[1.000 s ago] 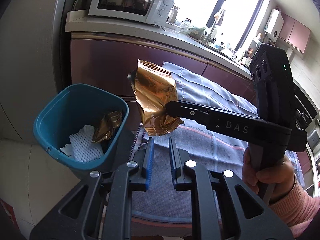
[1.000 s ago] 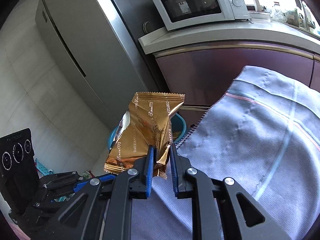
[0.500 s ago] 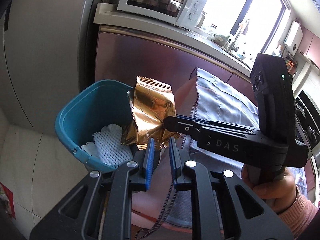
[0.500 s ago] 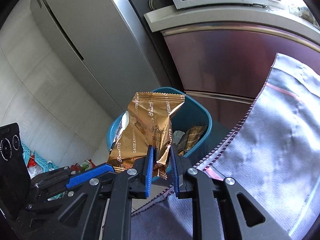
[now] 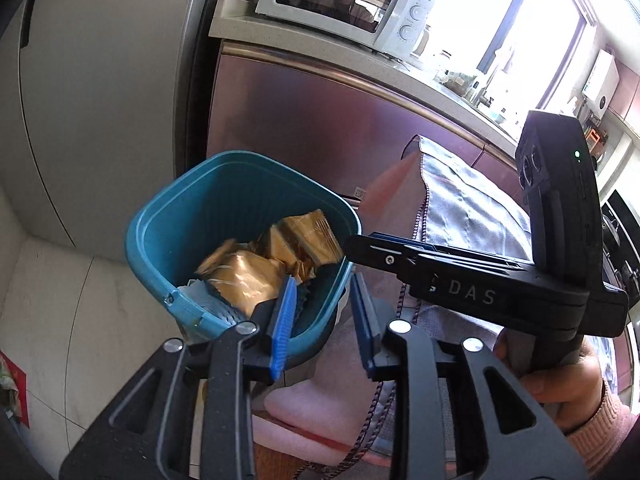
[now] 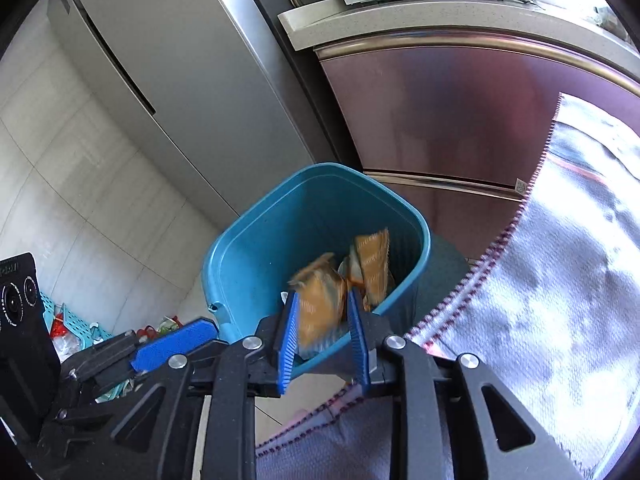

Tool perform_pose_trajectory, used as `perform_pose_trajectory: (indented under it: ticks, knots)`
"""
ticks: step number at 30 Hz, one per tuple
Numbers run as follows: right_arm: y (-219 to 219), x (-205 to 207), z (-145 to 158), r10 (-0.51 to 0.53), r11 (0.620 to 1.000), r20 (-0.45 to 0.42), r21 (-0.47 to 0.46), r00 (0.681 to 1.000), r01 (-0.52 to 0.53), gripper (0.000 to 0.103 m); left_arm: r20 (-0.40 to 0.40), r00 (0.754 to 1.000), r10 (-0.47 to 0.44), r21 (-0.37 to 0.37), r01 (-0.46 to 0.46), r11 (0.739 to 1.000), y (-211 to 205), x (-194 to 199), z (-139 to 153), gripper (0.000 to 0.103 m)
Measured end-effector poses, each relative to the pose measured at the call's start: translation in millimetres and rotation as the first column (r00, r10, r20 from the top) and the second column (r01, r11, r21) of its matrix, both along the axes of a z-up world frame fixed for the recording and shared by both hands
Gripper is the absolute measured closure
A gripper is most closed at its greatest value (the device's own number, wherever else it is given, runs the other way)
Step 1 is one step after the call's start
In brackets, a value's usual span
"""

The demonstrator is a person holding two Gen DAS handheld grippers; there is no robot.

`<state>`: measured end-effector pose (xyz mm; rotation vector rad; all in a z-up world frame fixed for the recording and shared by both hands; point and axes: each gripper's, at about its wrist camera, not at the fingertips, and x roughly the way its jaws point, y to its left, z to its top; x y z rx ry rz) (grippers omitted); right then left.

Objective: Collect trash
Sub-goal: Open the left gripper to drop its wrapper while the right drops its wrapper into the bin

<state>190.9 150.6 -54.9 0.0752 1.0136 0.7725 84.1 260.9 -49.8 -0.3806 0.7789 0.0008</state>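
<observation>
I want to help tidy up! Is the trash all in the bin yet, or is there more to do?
Nearly. Gold wrappers already lie in the teal bin. The right gripper is opening, and its blurred wrapper looks to be dropping in. The left gripper is opening too, with nothing between its fingers. More litter may remain on the table; these views don't show.

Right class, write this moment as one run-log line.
stage: drop | gold wrapper: falling into teal bin | right gripper: opening, released | left gripper: opening, empty
</observation>
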Motion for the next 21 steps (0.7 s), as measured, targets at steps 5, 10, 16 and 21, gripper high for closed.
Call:
perform_pose_trajectory:
  ticks: [5,10,16,21]
  knots:
    - [-13.2,-11.3,5.9,-0.006,1.000,0.030,0.027,1.000,0.006,0.070,0.030,1.000,0.009,0.021,-0.010,1.000,-3.2,-8.3,7.2,0.056]
    - [-27.6,-27.7,13.5,-0.008,0.999,0.074,0.039,0.997,0.005,0.056,0.060,0.998,0.022,0.046,-0.025,0.999,-5.9,-19.6,14.0,0.039]
    - [-42.8,-41.8,19.3,-0.030,0.999,0.124,0.046,0.992,0.024,0.048,0.094,0.995,0.036,0.078,-0.044,0.996,-6.9,-35.9,20.8,0.028]
    - [-47.3,-53.2,21.5,-0.042,0.999,0.172,0.035,0.984,0.037,0.042,0.131,0.990,0.047,0.115,-0.062,0.991,-11.4,-48.5,26.1,0.018]
